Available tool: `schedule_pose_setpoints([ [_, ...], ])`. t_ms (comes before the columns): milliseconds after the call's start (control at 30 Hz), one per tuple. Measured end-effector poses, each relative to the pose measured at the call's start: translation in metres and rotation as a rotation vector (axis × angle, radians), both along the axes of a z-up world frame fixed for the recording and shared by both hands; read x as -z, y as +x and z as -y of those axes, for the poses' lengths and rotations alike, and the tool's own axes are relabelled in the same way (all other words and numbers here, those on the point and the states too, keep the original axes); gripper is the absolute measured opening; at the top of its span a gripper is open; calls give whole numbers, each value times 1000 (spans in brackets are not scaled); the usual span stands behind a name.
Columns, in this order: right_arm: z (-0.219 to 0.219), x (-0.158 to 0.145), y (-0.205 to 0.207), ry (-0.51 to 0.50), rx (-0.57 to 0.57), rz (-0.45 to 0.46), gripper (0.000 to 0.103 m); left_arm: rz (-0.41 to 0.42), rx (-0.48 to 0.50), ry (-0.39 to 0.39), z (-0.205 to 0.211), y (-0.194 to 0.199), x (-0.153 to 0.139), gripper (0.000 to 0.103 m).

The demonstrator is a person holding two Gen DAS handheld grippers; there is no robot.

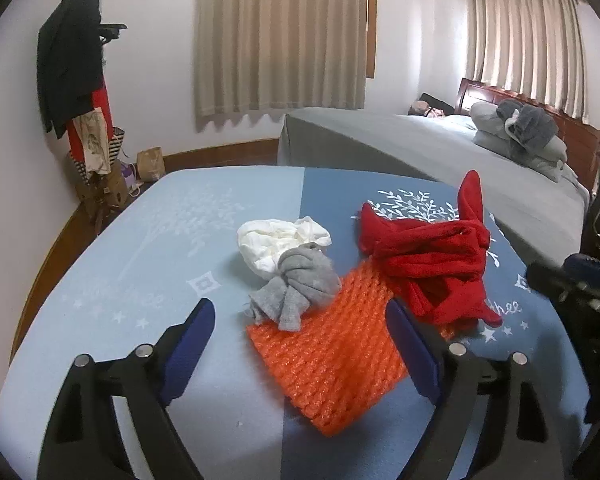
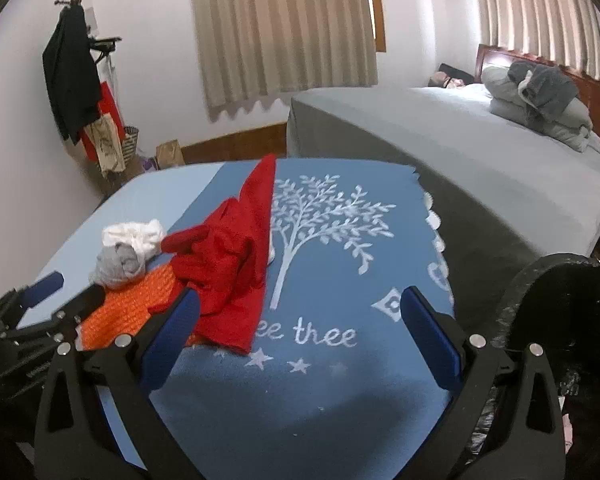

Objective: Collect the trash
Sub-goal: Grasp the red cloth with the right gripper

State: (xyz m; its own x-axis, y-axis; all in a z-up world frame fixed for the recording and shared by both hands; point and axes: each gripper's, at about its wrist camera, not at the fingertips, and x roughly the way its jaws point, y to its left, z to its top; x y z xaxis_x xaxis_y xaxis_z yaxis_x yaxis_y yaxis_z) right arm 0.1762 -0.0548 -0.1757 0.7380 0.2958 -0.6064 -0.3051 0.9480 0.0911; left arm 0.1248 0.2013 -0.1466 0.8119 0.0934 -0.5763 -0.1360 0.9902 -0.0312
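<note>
On a blue cloth-covered table (image 1: 140,248) lie an orange bubble-wrap sheet (image 1: 332,368), a knotted grey rag (image 1: 300,288), a crumpled white cloth (image 1: 276,244) and a bunched red cloth (image 1: 436,264). My left gripper (image 1: 300,316) is open and empty, its fingers either side of the orange sheet and grey rag. My right gripper (image 2: 300,304) is open and empty over the table's dark blue half (image 2: 332,264), its left finger beside the red cloth (image 2: 228,256). The orange sheet (image 2: 120,312), grey rag (image 2: 118,264) and white cloth (image 2: 134,234) lie to its left.
A black-lined trash bin (image 2: 556,304) stands at the table's right edge. A grey bed (image 1: 440,152) with folded laundry (image 1: 520,132) lies behind. A coat rack (image 1: 72,60) and bags (image 1: 150,164) stand in the far left corner. The left gripper (image 2: 40,304) shows in the right wrist view.
</note>
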Motion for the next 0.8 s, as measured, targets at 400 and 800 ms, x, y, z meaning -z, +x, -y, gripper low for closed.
schedule_pose_setpoints([
  [400,-27,2,16,3,-58,-2,86,14,-35,-18,-17,3,-3,81],
  [800,-44,-3,27,27,-147,-36,19,12,-51,-20,-21,7,-3,80],
])
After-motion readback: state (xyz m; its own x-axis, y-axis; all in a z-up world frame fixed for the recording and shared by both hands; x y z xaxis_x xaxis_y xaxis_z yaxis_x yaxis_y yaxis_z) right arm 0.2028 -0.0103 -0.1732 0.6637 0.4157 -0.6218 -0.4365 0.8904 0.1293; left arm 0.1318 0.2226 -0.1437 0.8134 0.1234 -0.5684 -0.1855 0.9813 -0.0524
